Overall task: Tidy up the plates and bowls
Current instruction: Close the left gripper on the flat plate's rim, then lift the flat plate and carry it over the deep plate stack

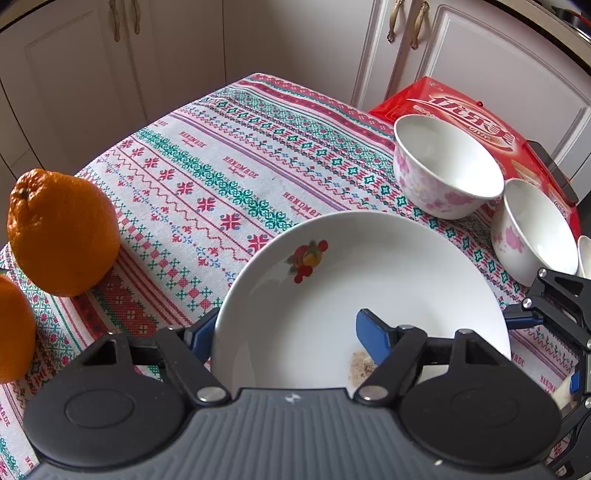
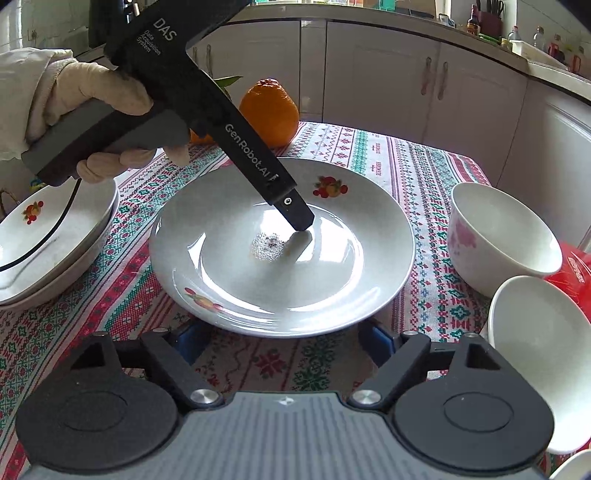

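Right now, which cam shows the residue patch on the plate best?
Right wrist: the residue patch sits unobstructed at the middle of the plate, in full view. Left wrist shows only part of it, cut off by a blue pad of the left gripper.

The table [image 1: 221, 155] is covered with a cloth with red, green and pink woven patterns. Behind it stand pale cabinets [image 2: 388, 74] with panel doors and metal handles [image 2: 434, 79]. A countertop [image 2: 546, 66] at the far right carries bottles [image 2: 472, 20]. Soft daylight falls across the kitchen.
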Tool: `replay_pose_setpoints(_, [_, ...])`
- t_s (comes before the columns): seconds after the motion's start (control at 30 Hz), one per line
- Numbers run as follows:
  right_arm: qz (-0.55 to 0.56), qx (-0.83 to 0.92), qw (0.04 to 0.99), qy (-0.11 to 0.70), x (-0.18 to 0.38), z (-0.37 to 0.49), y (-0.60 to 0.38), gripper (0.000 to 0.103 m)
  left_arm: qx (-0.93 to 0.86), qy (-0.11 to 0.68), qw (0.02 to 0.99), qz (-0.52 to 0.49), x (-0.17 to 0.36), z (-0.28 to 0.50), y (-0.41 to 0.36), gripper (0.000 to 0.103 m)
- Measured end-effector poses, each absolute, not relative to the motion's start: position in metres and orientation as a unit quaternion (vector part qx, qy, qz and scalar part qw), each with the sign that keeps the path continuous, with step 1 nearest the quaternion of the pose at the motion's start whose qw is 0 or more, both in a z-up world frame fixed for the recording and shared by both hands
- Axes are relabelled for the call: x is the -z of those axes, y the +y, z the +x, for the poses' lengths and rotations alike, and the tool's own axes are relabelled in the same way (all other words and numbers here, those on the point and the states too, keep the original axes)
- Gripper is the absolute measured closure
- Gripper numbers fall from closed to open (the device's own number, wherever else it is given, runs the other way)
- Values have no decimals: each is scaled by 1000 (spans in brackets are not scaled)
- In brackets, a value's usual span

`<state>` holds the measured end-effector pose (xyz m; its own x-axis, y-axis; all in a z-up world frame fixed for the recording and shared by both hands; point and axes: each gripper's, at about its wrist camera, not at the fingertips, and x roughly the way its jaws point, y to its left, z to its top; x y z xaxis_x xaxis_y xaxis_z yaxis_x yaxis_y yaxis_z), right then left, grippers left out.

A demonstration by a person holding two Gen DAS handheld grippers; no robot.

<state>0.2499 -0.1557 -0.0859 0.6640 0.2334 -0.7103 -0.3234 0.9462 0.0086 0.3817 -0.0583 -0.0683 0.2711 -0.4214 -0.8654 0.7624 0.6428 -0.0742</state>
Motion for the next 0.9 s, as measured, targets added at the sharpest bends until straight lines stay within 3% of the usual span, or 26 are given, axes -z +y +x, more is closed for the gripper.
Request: replay_pose_setpoints(0.9, [-76, -160, 908, 379, 80, 240, -154, 17, 387, 468, 776, 169, 61, 367, -46, 30])
